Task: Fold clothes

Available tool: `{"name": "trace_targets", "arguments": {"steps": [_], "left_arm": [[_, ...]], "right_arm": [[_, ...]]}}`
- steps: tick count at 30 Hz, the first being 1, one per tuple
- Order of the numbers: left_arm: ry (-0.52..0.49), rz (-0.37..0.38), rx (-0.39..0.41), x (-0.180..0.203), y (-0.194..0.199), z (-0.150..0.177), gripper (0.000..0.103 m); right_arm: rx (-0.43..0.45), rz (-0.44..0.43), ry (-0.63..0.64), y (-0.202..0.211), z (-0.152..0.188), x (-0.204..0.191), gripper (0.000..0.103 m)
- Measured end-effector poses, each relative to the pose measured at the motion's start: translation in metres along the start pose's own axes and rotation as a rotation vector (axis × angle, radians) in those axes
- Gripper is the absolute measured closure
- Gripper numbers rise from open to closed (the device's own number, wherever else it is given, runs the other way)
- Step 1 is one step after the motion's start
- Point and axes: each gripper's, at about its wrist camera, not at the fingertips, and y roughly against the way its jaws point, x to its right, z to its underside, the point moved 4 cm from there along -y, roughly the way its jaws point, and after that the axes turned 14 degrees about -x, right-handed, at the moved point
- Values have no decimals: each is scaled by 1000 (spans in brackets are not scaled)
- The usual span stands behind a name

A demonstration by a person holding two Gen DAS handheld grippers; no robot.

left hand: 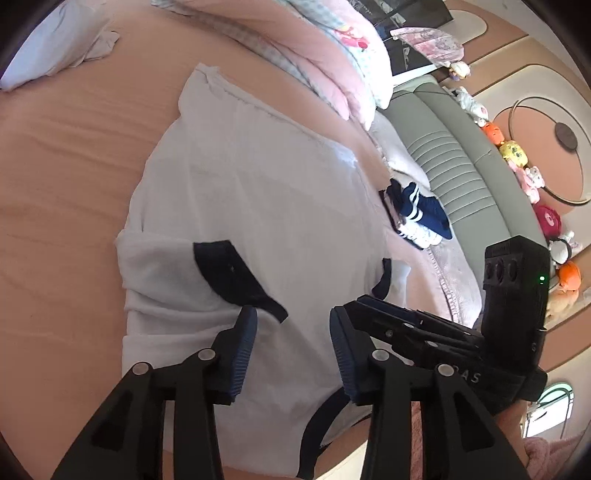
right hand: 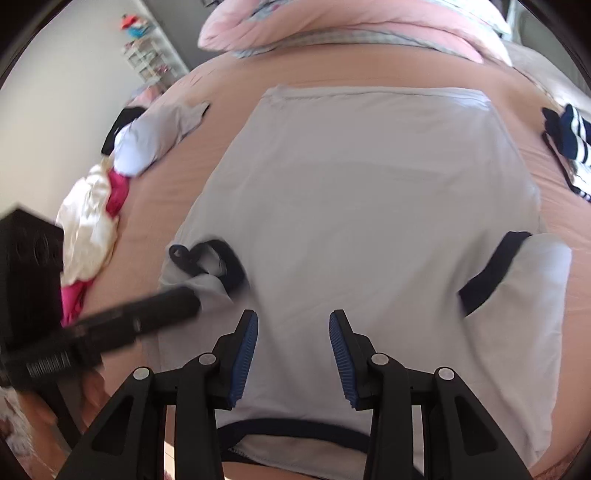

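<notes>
A white T-shirt (left hand: 258,192) with navy trim lies spread on the peach bed sheet, collar (right hand: 295,424) nearest me. Both sleeves are folded inward: the left navy cuff (left hand: 236,277) and the right navy cuff (right hand: 495,269) lie on the body. My left gripper (left hand: 293,332) is open just above the shirt's chest beside the left sleeve, with nothing between its fingers. My right gripper (right hand: 293,332) is also open over the upper chest and holds nothing. In the right wrist view the left gripper shows as a blurred black bar (right hand: 155,314) by the left sleeve.
Navy-and-white striped clothes (right hand: 569,136) lie to the right of the shirt. A pale garment (right hand: 147,140) and a white-and-magenta pile (right hand: 92,221) lie to the left. A pink duvet (right hand: 351,26) is bunched beyond the hem. A grey headboard (left hand: 461,166) carries plush toys (left hand: 517,155).
</notes>
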Motion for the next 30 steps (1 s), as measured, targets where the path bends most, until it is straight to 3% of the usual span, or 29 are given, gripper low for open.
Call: {"name": "trace_targets", "arguments": {"steps": [2,3,6,7,8,14,18,20,22,24,30], "left_arm": [[-3,41,59,-1,19,-1,50],[11,34,117,-6,34,-2,49],[108,-152,220,-40,65,0,55],[143,-195,208,-53,67,2,77],[178,-222,187,-64,67,4,87],[116,-256,104,-67,52,18,87],[71,-278,49,-68,42,27,87],[49,-288,22,-69,37,32,87],[40,-238,46,-66,43,33,87],[18,-237,60,-60,43,32,87],[-47,-284,-44,-46,16,36,87]], "right_arm": [[19,-3,13,6,-8,-1,63],[24,-7,28,7,-11,-5,63],[13,-15,102,2,-15,-24,63],[5,-6,126,-3,-18,-30,63],[-3,6,146,-9,-21,-37,63],[-57,155,240,-49,-28,-74,63],[-76,239,232,-68,-36,-63,63],[-39,225,162,-63,-47,-49,63],[3,224,100,-54,-58,-36,63],[29,217,70,-45,-65,-28,63],[38,119,126,-27,-52,-44,63]]}}
